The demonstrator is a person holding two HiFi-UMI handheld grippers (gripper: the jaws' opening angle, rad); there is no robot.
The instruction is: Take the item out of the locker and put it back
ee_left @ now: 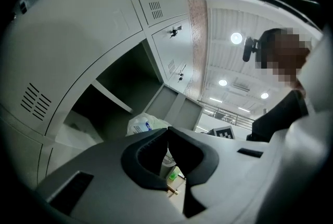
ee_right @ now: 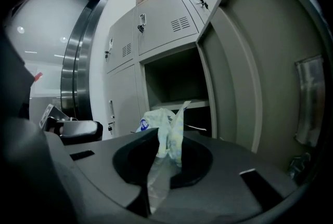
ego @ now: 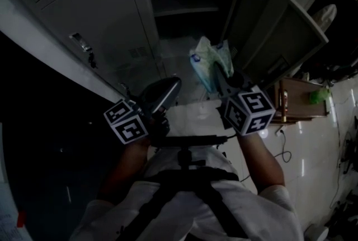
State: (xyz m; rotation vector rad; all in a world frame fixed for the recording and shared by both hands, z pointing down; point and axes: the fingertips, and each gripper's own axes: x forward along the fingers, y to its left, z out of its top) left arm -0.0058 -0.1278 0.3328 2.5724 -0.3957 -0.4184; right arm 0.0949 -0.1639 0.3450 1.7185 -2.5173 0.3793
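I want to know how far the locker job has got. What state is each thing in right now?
Locker door: swung open.
Plastic bag: crumpled, held in the air, pinched in the right gripper.
Right gripper: shut on the plastic bag.
Left gripper: shut, holding nothing.
Neighbouring locker door: closed.

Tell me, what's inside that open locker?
Inside the open locker only a shelf shows; the rest is dark. Below the shelf, the plastic bag pinched in the right gripper covers part of the interior.
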